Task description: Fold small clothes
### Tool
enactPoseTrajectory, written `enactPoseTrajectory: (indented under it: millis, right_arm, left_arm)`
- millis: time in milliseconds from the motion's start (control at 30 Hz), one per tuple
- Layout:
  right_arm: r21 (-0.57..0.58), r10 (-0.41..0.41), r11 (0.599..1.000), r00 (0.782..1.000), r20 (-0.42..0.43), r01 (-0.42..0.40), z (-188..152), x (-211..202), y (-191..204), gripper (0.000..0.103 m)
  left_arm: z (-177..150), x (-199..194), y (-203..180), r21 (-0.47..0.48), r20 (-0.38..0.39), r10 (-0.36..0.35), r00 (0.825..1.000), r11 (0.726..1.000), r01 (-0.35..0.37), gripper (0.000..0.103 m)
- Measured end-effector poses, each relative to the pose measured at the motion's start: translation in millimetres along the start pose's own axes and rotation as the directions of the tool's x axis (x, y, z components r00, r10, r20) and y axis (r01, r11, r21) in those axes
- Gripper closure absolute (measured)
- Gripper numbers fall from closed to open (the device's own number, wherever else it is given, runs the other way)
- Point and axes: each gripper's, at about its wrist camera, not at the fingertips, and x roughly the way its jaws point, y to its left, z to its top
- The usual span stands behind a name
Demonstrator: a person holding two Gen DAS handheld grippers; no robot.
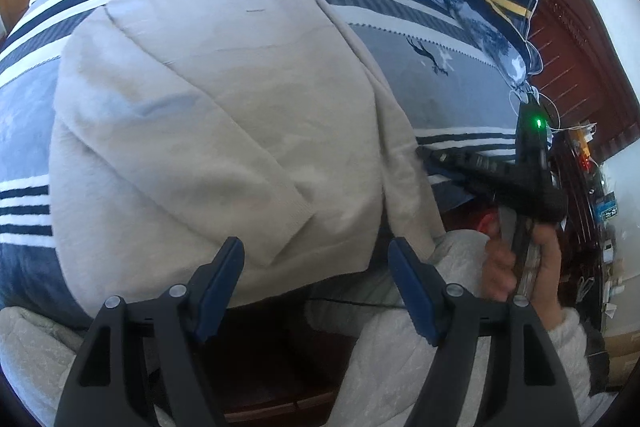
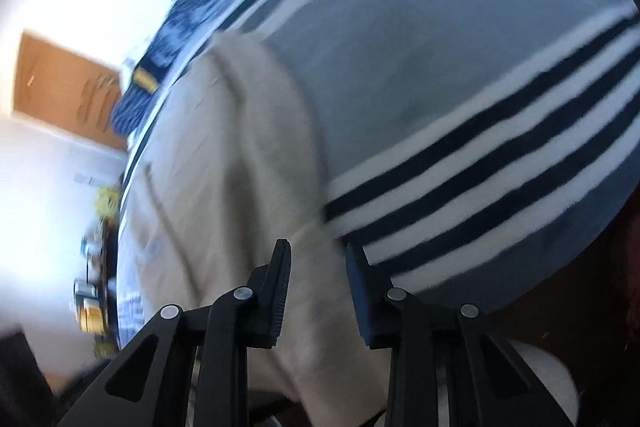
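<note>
Beige knit sweater [image 1: 208, 115] spread across the bed, soft and a bit fuzzy, and it's partly folded: one side panel is turned in over the body, its ribbed edge running diagonally down toward the near hem. Along the right side a long narrow fold of cloth trails down to the mattress edge. Shallow wrinkles cross the middle. From the right wrist view the same sweater [image 2: 224, 163] is blurred, its edge reaching the navy-and-white stripes.

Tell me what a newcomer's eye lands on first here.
The big beige garment spread across the middle of the blue-and-white striped bedspread. Next, the left gripper poised open above its near hem, and the right gripper at the garment's right edge.
</note>
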Motion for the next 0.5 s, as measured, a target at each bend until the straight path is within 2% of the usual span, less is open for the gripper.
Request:
enactPoseTrajectory:
  millis: [100,133,233,333,400,467,500]
  right_arm:
    - [-0.004,0.025,1.0,1.0,0.001,-0.025,-8,2,-4,0.071]
    - [0.011,0.027,1.0,1.0,0.003,-0.027,-7,2,-9,0.065]
    - [0.057,0.023,0.998,0.999,0.038,-0.025,-2,-3,-27,0.041]
    - [0.075,0.035,0.996,0.999,0.038,-0.038,-1,-4,-34,0.033]
    - [0.049,0.046,0.998,0.999,-0.012,-0.046,1,6,-28,0.032]
    - [-0.005,0.001,1.0,0.999,-0.046,-0.001,3,16,-18,0.033]
    - [-0.038,-0.029,0.999,0.999,-0.038,0.027,3,16,-11,0.056]
  left_arm:
    - [7,11,-11,0.005,-0.02,-0.007,1.0,1.0,0.008,0.03]
    - [9,14,-15,0.01,-0.026,-0.008,1.0,1.0,0.009,0.03]
    - [13,18,-27,0.023,-0.03,-0.014,0.999,1.0,0.014,0.03]
    - [14,17,-34,0.039,-0.029,-0.014,0.999,0.999,0.015,0.03]
    - [12,16,-35,0.045,-0.029,-0.008,1.0,0.999,0.009,0.029]
    - [11,15,-34,0.039,-0.03,-0.005,1.0,0.999,0.006,0.029]
    - [11,14,-32,0.033,-0.03,-0.007,1.0,0.999,0.008,0.029]
